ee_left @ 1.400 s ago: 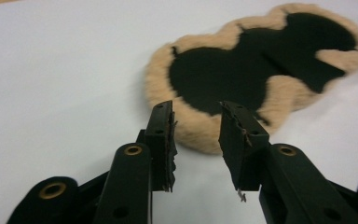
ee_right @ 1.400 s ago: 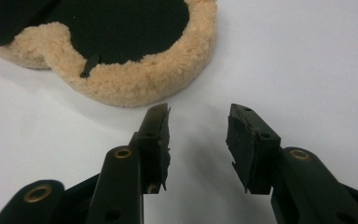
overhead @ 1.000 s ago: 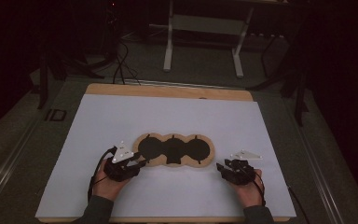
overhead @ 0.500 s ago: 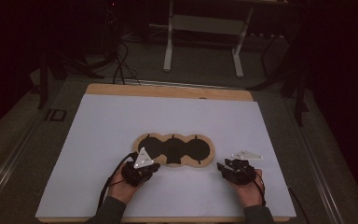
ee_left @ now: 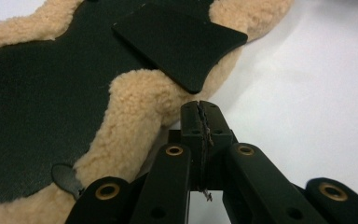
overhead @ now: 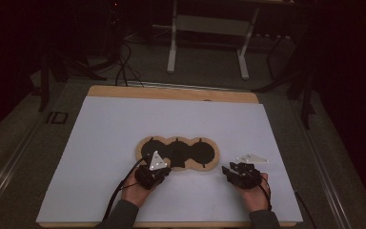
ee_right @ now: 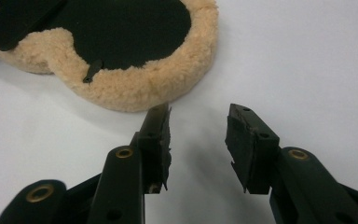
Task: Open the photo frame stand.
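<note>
A three-lobed black pad with a tan fleece rim (overhead: pixel 177 153) lies flat on the white sheet (overhead: pixel 100 143). My left gripper (overhead: pixel 167 168) is at its near edge under the middle lobe. In the left gripper view it (ee_left: pixel 200 107) is shut, jaws pressed together with nothing between them, tips just short of the fleece rim (ee_left: pixel 135 102) below a loose black flap (ee_left: pixel 182 39). My right gripper (overhead: pixel 228 170) rests on the sheet right of the pad. It (ee_right: pixel 198 123) is open and empty, close to the fleece (ee_right: pixel 168 84) of the right lobe.
The sheet covers a wooden tabletop (overhead: pixel 171 93) with bare white room on all sides of the pad. Small black tabs (ee_right: pixel 92 71) stick out at the pad's inner edge. A metal stand (overhead: pixel 205 28) and cables are on the dark floor beyond.
My left hand has slid right along the pad's near edge, from the left lobe to under the middle one, and its grey plate has turned. The right hand has stayed put.
</note>
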A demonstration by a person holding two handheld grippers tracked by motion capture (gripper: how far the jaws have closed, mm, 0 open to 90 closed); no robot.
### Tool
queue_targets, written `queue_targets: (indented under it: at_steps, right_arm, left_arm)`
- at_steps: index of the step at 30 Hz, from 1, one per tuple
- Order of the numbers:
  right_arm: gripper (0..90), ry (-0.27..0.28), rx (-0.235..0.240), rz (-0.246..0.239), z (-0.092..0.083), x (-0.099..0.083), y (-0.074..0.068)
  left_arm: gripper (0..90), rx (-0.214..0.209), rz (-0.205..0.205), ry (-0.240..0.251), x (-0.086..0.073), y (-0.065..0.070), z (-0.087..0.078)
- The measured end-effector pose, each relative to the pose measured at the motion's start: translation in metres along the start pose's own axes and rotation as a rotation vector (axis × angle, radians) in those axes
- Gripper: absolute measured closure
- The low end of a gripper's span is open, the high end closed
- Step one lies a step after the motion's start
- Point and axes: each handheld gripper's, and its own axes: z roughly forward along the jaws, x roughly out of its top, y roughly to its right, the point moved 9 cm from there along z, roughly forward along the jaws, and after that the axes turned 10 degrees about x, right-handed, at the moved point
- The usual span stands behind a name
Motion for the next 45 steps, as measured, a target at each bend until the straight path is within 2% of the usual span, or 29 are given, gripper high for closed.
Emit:
queue_targets:
  at_steps: [14,24,28,31,36,45]
  right_arm:
    - [59.5,-0.004,0.001,0.0,0.001,0.0,0.0]
    - [59.7,-0.007,0.0,0.0,0.002,-0.001,0.0]
    - [59.8,-0.01,-0.001,-0.001,0.001,-0.001,0.0]
    - [59.8,-0.01,0.0,-0.002,0.002,-0.001,0.0]
    - [59.8,-0.011,0.001,-0.002,0.001,-0.001,0.0]
    - [59.8,-0.01,0.002,-0.002,0.001,-0.001,0.0]
  left_arm:
    - [90.0,-0.009,-0.04,0.015,0.006,0.001,0.003]
    - [90.0,-0.004,-0.096,0.066,0.02,-0.005,-0.002]
    - [90.0,-0.003,-0.129,0.097,0.031,-0.01,-0.005]
    - [90.0,0.006,-0.128,0.091,0.036,-0.013,-0.006]
    - [89.5,0.003,-0.125,0.079,0.035,-0.013,-0.004]
    - [74.7,-0.007,-0.112,0.069,0.034,-0.011,-0.005]
